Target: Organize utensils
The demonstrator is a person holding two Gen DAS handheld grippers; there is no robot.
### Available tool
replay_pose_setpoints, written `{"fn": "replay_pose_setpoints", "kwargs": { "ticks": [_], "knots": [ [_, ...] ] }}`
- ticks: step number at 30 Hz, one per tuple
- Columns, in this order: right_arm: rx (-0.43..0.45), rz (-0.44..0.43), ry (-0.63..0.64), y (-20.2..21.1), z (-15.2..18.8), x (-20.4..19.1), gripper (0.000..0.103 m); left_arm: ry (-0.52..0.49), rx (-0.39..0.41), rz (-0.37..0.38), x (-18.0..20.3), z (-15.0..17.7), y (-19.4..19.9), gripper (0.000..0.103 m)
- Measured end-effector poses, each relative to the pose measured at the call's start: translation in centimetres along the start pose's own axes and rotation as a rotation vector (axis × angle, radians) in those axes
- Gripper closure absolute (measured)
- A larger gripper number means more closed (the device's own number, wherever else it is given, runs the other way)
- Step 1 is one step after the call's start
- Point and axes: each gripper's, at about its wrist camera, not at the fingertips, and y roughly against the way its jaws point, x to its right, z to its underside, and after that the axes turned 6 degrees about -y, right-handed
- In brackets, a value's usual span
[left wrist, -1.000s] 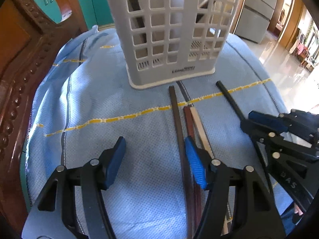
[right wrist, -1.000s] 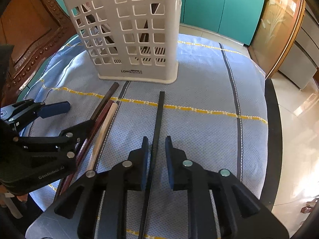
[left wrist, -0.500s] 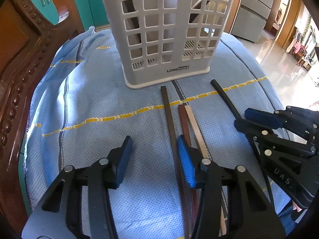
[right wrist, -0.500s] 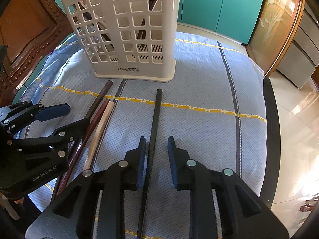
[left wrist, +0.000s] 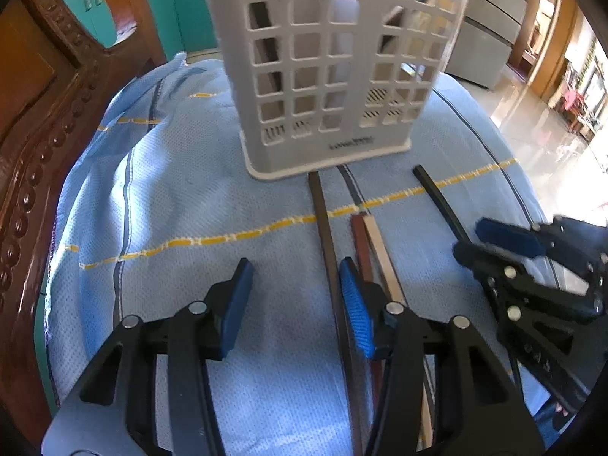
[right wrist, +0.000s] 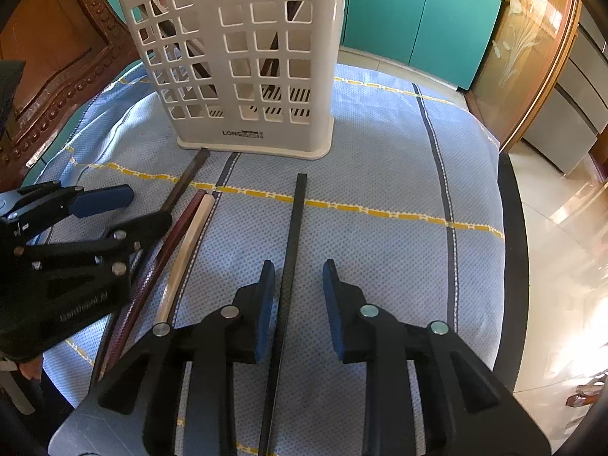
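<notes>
A white perforated utensil basket (left wrist: 330, 76) (right wrist: 247, 60) stands on the blue cloth and holds some dark sticks. Four chopsticks lie in front of it: a dark brown one (left wrist: 323, 228) (right wrist: 182, 186), a reddish one (left wrist: 359, 239) (right wrist: 178, 231), a cream one (left wrist: 380, 250) (right wrist: 193, 231) and a black one (left wrist: 437, 197) (right wrist: 292, 235). My left gripper (left wrist: 292, 304) is open over the cloth, with the dark brown chopstick just inside its right finger. My right gripper (right wrist: 298, 300) is open, its fingers either side of the black chopstick.
A blue cloth (left wrist: 171, 209) (right wrist: 399, 174) with yellow and dark stripes covers the table. A carved wooden chair back (left wrist: 41, 114) (right wrist: 57, 76) stands at the left. Teal cabinets (right wrist: 418, 19) are behind. The table's right edge (right wrist: 509, 228) drops to a tiled floor.
My right gripper has opened wider around the black chopstick, which stays on the cloth. My left gripper has closed a little and shifted slightly right toward the chopsticks.
</notes>
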Motion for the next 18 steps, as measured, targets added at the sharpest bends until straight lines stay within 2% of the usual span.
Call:
{"fn": "replay_pose_setpoints", "kwargs": {
  "ticks": [2,4,6,9,18],
  "knots": [
    [0.003,-0.001,0.002,0.0,0.1,-0.2,0.076,0.0,-0.003,-0.004,-0.1,-0.1,-0.1,0.058],
    [0.007,-0.01,0.004,0.1,0.2,-0.2,0.076,-0.014,-0.001,-0.003,0.2,-0.1,0.0,0.065],
    [0.011,-0.008,0.01,0.1,0.3,-0.4,0.076,-0.026,0.0,0.001,0.6,0.0,0.2,0.077],
    [0.015,-0.003,0.016,0.2,0.4,-0.7,0.076,-0.034,0.0,0.006,0.8,0.0,0.2,0.085],
    [0.024,0.001,0.025,0.2,0.4,-1.0,0.077,-0.028,-0.003,0.015,1.0,0.1,0.3,0.087]
  ]
}}
